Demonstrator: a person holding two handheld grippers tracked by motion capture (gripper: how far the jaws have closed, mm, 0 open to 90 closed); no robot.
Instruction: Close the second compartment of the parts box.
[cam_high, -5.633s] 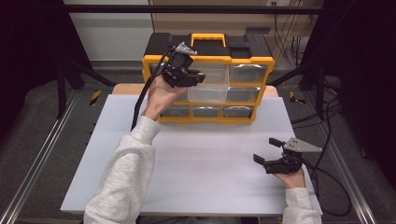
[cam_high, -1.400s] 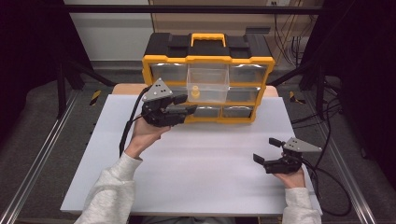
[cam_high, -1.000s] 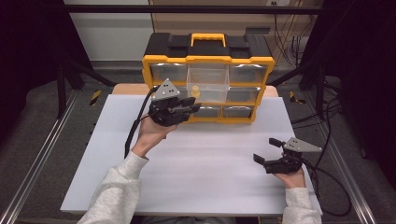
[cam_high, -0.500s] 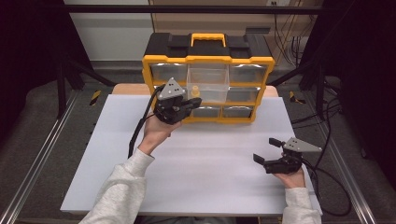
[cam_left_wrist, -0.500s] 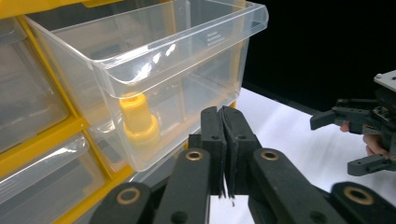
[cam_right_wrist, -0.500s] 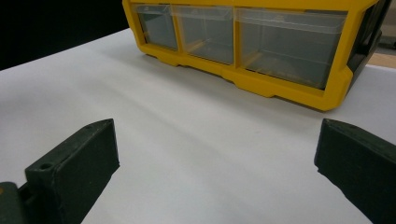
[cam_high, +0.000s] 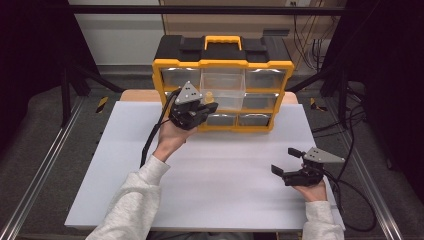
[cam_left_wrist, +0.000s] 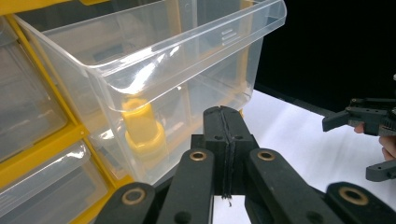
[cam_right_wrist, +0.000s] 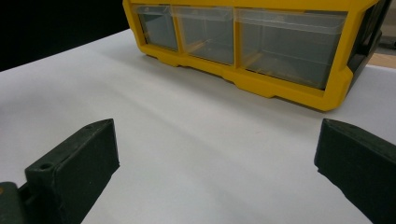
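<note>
Here: no legible writing. Clear plastic drawer (cam_left_wrist: 154, 65) pulled out of yellow organizer (cam_high: 223, 90), counter's 12 o'clock; yellow piece (cam_left_wrist: 142, 130) inside. Left hand-held gripper (cam_left_wrist: 223, 140) closed, empty, beneath drawer front; right hand-held gripper (cam_high: 289, 162) spread wide, 4 o'clock.

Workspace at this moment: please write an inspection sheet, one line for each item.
Surface: white table top, bare in front.
Job's things: yellow organizer, middle clear drawer pulled out, yellow piece inside.
Clutter: nothing seen.
Grippers: left gripper shut, empty, at the drawer's front; right gripper open, empty, above the table.
Cables: black cable from left gripper; another at right.
Surroundings: dark frame, grey floor.
</note>
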